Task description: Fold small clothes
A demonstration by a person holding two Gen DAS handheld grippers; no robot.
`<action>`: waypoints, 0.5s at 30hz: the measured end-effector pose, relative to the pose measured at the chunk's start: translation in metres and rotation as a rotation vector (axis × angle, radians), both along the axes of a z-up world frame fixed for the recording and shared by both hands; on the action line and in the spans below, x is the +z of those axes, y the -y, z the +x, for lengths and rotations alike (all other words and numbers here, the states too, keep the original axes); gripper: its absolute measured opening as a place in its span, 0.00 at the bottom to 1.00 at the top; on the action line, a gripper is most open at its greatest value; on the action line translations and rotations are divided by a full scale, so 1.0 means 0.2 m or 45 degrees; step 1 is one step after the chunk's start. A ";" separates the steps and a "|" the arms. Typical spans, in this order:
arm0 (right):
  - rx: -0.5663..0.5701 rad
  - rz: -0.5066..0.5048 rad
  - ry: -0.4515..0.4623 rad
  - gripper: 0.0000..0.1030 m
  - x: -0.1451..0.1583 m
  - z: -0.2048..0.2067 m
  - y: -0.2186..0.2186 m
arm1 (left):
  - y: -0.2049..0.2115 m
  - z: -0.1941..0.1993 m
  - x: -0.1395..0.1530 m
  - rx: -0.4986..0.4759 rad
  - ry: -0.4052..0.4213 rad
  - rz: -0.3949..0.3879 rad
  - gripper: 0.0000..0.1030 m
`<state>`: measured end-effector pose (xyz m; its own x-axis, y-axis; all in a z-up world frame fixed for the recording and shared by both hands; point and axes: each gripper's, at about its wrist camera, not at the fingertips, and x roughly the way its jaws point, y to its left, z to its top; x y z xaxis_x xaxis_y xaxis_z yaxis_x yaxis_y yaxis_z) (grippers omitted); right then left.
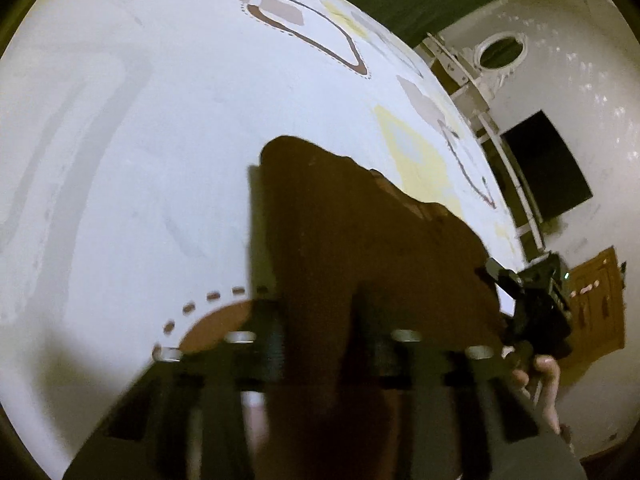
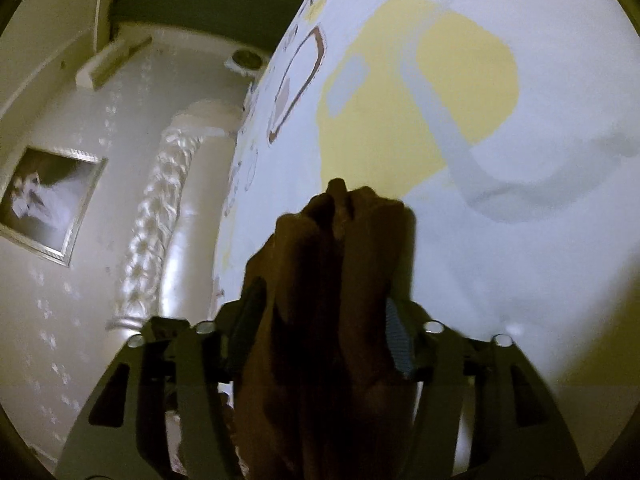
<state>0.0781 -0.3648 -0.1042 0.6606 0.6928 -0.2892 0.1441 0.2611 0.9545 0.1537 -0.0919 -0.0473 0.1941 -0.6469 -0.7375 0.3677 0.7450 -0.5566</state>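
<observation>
Brown cloth (image 1: 360, 248) fills the gap between the jaws of the left gripper (image 1: 324, 344), whose pads press on it from both sides, closed down to a narrow gap on the fabric. From there the garment runs up and away across the white bedspread (image 1: 140, 140), its far end lying on the sheet near the yellow and grey printed shapes by the bed's right edge. The right gripper (image 1: 532, 300) shows at that same edge in the left wrist view, with a hand (image 1: 536, 376) beneath it, gripping the other side of the cloth.

In the right wrist view the right gripper (image 2: 320, 332) is likewise closed on a bunched, creased fold of the brown cloth (image 2: 332, 280), which rises between its pads to a rumpled peak over the bedspread (image 2: 520, 260). A large yellow patch of the print lies just beyond that peak. Left of the bed stand a tufted white headboard (image 2: 160, 216) and a framed picture (image 2: 48, 204) on the wall. Both views are blurred.
</observation>
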 end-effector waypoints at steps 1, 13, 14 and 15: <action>0.037 -0.020 0.005 0.24 0.01 0.03 -0.02 | 0.00 0.00 0.00 0.002 0.008 0.008 0.20; 0.040 -0.075 0.145 0.21 0.14 0.09 -0.07 | -0.04 0.03 0.12 0.065 0.161 0.081 0.15; 0.036 -0.072 0.128 0.21 0.11 0.10 -0.07 | -0.04 0.04 0.11 0.061 0.154 0.084 0.15; 0.034 -0.073 0.118 0.21 0.10 0.10 -0.07 | -0.04 0.04 0.10 0.053 0.151 0.101 0.15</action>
<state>0.0977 -0.3508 -0.0844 0.6676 0.6948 -0.2674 0.0484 0.3179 0.9469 0.1614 -0.0838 -0.0271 0.3082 -0.5772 -0.7562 0.3955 0.8007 -0.4499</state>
